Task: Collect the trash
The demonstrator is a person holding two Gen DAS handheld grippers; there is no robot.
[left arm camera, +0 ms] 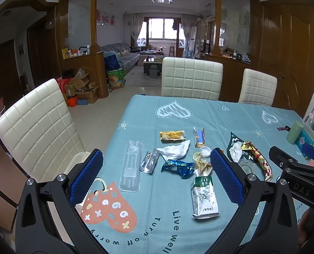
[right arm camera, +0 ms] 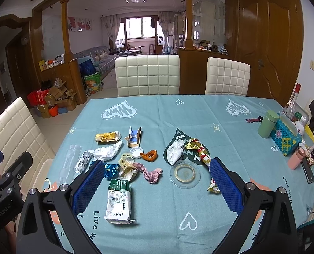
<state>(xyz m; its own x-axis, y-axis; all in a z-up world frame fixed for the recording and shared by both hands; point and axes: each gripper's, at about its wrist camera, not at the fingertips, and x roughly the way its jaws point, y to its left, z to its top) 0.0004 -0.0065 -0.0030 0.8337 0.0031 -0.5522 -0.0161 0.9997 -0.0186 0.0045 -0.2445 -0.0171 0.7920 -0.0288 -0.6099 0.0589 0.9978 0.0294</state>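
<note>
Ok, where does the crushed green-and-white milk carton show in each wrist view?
Left wrist: crushed green-and-white milk carton lies low, right of centre, just inside the right blue pad.
Right wrist: same carton lies low, left of centre, beside the left blue pad.
Shared landmark: crumpled blue foil wrapper just beyond it.

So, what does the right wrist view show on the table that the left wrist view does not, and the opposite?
Only the right wrist view shows the orange peel, the pink crumpled wrapper and the pink cup.

Only the left wrist view shows the whole clear plastic tray; in the right one it is partly cut off.

Both show the green-and-white carton, the white tissue, the glass ashtray and open grippers.
</note>
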